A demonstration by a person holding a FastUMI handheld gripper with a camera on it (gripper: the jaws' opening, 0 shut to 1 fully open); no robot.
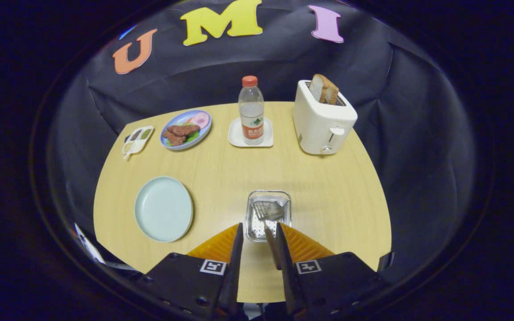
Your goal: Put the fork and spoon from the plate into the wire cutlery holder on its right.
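Standing by the desk (221, 178), one sees a small divided sauce dish (137, 140) at the far left corner, with a blue plate of meat and greens (186, 129) just beside it. Nearer the front on the left side lies a pale green plate (163, 208), bare on top. Along the far edge in the middle a water bottle (251, 110) with an orange cap stands upright on a white square coaster (239, 136). Toward the front edge, right of the pale plate and well apart from it, sits the wire cutlery holder (268, 215), a shallow metal basket. A fork (264, 217) and a spoon (275, 211) both lie with their heads inside it, the fork's tines on the left and the spoon's bowl touching them on the right. A handle runs back out over the holder's near rim and down between the fingers; whether it belongs to the fork or the spoon cannot be told. The hand-held gripper (258, 238) hangs just in front of the holder with its fingers spread apart, a clear gap between them; the handle lies close against the right finger while the left one stands off from it, so nothing is clamped. At the far right corner a white toaster (323, 120) stands with toast (324, 88) poking out of its slot.
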